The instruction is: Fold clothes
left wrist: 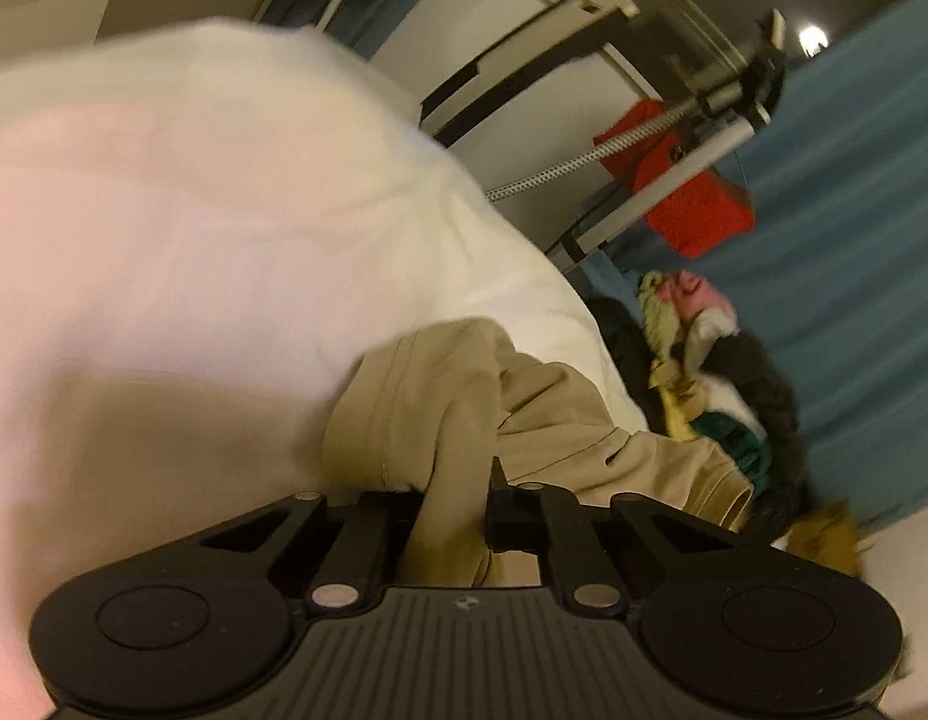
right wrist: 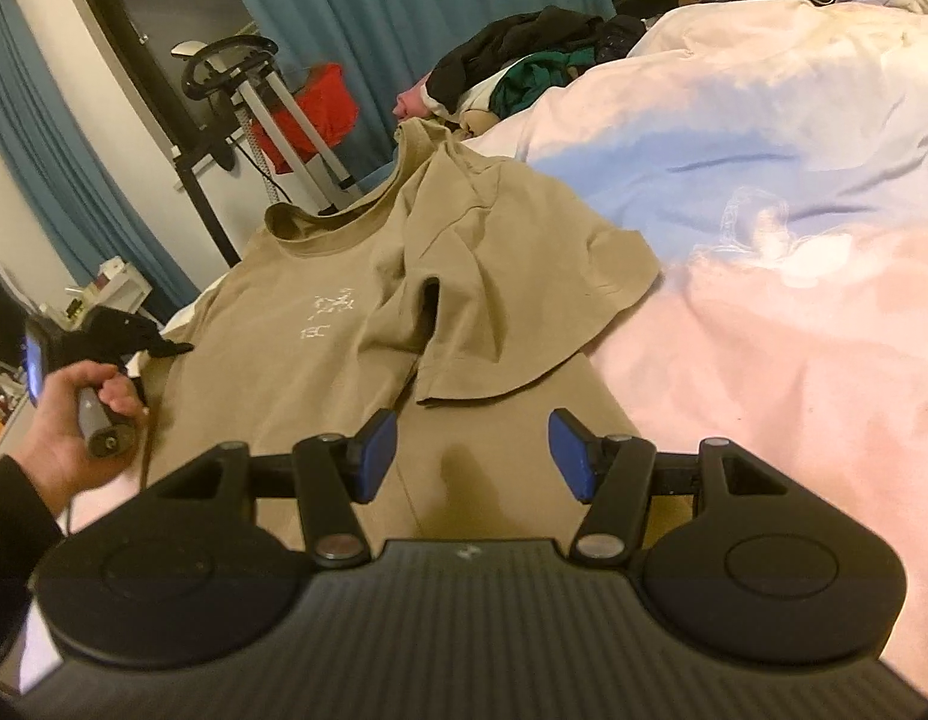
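Dim warm indoor light, motion blur, strong fisheye edge distortion.

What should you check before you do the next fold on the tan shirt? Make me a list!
1. Left gripper pinching the tan shirt: ok, fabric sits between its fingers.
2. Right gripper ready to grab: ok, open, holding nothing.
3. Shirt lying flat: not ok, one sleeve is flopped over and bunched.
4. Shirt on the duvet: ok.
5. Clothes pile clear of the shirt: cannot tell.

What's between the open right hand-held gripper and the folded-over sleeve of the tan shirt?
Only flat tan shirt fabric; the right wrist view shows nothing else between the right hand-held gripper and sleeve.
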Available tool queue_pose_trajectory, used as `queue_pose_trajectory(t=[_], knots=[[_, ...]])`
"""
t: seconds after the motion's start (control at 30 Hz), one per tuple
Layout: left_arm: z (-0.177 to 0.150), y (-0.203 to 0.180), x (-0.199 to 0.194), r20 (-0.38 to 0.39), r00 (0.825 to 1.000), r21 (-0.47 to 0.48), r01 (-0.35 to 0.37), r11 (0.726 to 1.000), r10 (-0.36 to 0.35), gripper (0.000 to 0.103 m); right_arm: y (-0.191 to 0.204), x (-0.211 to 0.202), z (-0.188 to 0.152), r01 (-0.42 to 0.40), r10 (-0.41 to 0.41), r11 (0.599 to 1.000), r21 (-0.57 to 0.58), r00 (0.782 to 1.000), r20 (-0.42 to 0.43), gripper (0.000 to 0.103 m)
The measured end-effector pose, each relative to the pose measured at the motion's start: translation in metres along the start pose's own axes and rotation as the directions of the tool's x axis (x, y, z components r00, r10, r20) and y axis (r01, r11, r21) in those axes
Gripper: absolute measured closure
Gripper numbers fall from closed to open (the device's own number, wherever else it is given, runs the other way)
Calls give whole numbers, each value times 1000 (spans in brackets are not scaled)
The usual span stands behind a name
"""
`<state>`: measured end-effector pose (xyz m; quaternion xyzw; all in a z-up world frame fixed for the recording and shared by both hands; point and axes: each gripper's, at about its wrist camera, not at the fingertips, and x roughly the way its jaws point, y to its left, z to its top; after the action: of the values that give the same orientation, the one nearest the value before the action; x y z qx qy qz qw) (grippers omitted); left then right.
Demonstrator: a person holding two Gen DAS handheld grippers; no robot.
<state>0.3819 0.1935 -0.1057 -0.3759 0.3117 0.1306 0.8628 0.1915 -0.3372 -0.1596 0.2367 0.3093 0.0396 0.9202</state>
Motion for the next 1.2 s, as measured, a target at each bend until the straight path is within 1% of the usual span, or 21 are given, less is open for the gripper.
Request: queue_pose_trajectory(t=[0.1, 0.17, 0.23, 0.3, 0.33, 0.37, 0.47, 0.5, 0.53, 0.63, 0.67, 0.7, 0.77, 0.8, 0.83, 0.9, 0.97, 1.0, 1.03, 1.1, 1.2], knots=[[4, -16, -3, 29, 998, 91, -55, 994, 52, 93, -2, 1, 0, 12, -12, 1000, 0, 1000, 2, 43], [1, -18, -1, 40, 997, 130, -73, 989, 68, 92, -1, 1, 1, 19, -19, 1000, -16, 1000, 10, 43], [-4, -18, 0, 54, 995, 169, -87, 982, 79, 82, 1, 2, 1, 30, -29, 999, -43, 999, 22, 43], [-7, -14, -1, 73, 994, 202, -92, 975, 79, 64, 2, 1, 2, 36, -34, 997, -65, 999, 36, 43], [-9, -11, -4, 82, 994, 220, -90, 971, 73, 60, 3, 0, 2, 37, -34, 996, -75, 998, 45, 43], [-10, -10, -6, 87, 994, 242, -91, 966, 72, 54, 4, 0, 2, 42, -37, 995, -88, 998, 58, 43], [-15, -14, -17, 62, 995, 324, -94, 941, 78, 49, 10, -3, 3, 56, -43, 989, -137, 995, 95, 43], [-16, -17, -21, 49, 996, 354, -92, 931, 80, 42, 12, -5, 3, 56, -40, 987, -153, 993, 108, 43], [-20, -20, -28, 39, 996, 380, -93, 920, 85, 38, 14, -7, 4, 56, -36, 985, -165, 992, 119, 43], [-35, -29, -64, 30, 998, 453, -65, 889, 58, 35, 21, -17, 4, 51, -21, 979, -197, 988, 155, 43], [-43, -35, -81, 37, 998, 485, -56, 873, 44, 29, 23, -21, 4, 49, -15, 978, -204, 986, 166, 43], [-52, -39, -99, 44, 999, 516, -48, 855, 29, 26, 26, -26, 4, 47, -9, 976, -211, 984, 178, 43], [-69, -48, -133, 57, 998, 575, -32, 818, -1, 24, 30, -36, 5, 41, 5, 974, -224, 979, 202, 43], [-81, -53, -152, 59, 998, 595, -21, 804, -17, 22, 32, -40, 5, 40, 10, 972, -232, 977, 214, 43], [-93, -58, -170, 55, 998, 620, -10, 784, -30, 22, 33, -45, 5, 46, 11, 968, -245, 974, 227, 43], [-116, -67, -207, 57, 996, 675, 9, 738, -64, 21, 36, -55, 4, 55, 15, 962, -267, 968, 251, 43], [-139, -70, -242, 79, 991, 703, 25, 711, -113, 17, 37, -62, 4, 37, 34, 965, -261, 965, 261, 43], [-150, -71, -259, 89, 987, 715, 33, 698, -137, 17, 38, -66, 4, 26, 46, 965, -260, 963, 267, 43], [-159, -72, -273, 88, 984, 717, 47, 696, -157, 17, 38, -70, 5, 23, 53, 964, -264, 960, 276, 43], [-172, -70, -295, 62, 977, 696, 103, 711, -202, 17, 41, -77, 4, 25, 60, 960, -279, 954, 294, 43], [-187, -69, -315, 64, 977, 700, 101, 707, -204, 16, 41, -82, 3, 15, 72, 961, -276, 950, 302, 43]])
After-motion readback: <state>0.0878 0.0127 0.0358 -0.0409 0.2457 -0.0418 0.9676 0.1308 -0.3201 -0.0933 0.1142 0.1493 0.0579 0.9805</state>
